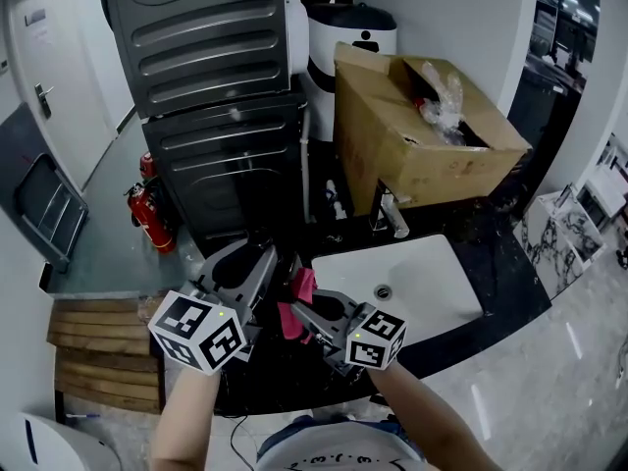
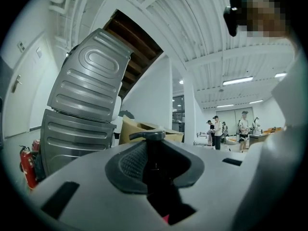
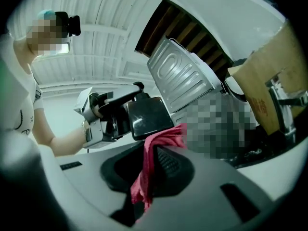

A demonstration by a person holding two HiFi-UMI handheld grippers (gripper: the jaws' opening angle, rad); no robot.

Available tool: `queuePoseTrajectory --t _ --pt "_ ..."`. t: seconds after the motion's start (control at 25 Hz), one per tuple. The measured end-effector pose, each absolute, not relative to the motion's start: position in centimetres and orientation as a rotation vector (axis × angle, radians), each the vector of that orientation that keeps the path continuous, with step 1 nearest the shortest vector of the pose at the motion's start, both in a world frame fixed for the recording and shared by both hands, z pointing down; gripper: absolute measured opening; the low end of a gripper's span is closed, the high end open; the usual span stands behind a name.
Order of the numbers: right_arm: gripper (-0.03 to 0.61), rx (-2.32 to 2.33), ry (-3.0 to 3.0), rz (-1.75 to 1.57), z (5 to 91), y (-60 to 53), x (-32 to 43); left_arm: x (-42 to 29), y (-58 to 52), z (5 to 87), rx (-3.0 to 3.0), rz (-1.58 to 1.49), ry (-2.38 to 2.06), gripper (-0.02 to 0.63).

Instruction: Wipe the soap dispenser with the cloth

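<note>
My left gripper (image 1: 267, 266) is shut on the soap dispenser (image 2: 155, 170), a dark bottle whose pump head (image 2: 148, 135) sticks up between the jaws. From the right gripper view the dispenser (image 3: 148, 117) shows as a black, squarish body held in the left gripper (image 3: 103, 119). My right gripper (image 3: 153, 171) is shut on a pink-red cloth (image 3: 150, 163), and the cloth's upper end reaches the dispenser's lower edge. In the head view the cloth (image 1: 303, 285) sits between the two grippers, the right gripper (image 1: 306, 312) close beside the left, above the dark counter.
A white sink (image 1: 422, 292) with a faucet (image 1: 391, 214) lies to the right. Behind it stands an open cardboard box (image 1: 392, 135). A grey ribbed appliance (image 1: 216, 96) rises at the back, a red fire extinguisher (image 1: 157, 214) and wooden slats (image 1: 98, 351) on the left.
</note>
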State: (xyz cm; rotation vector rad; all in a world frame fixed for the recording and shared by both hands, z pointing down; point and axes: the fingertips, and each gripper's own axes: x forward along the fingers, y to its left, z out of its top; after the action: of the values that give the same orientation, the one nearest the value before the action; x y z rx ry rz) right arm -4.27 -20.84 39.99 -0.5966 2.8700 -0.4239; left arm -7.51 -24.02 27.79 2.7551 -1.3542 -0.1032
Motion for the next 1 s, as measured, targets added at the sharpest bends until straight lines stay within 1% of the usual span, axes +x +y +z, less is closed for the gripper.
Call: queuePoseTrajectory --t 0.56,0.72,1.0 --pt "0.048 -0.357 2.996 -0.372 40.6 -16.4 -5.2 -7.7 -24.6 29.4 2.766 -0.003 -1.553 0.094" --pt "0.049 -0.448 3.060 -0.340 40.5 -16.5 -4.0 -7.4 -23.7 29.2 2.863 0.043 -1.611 0.094" --pt "0.049 -0.607 2.864 -0.184 33.1 -18.8 0.7 -6.7 -23.9 32.9 2.890 0.281 -1.655 0.094"
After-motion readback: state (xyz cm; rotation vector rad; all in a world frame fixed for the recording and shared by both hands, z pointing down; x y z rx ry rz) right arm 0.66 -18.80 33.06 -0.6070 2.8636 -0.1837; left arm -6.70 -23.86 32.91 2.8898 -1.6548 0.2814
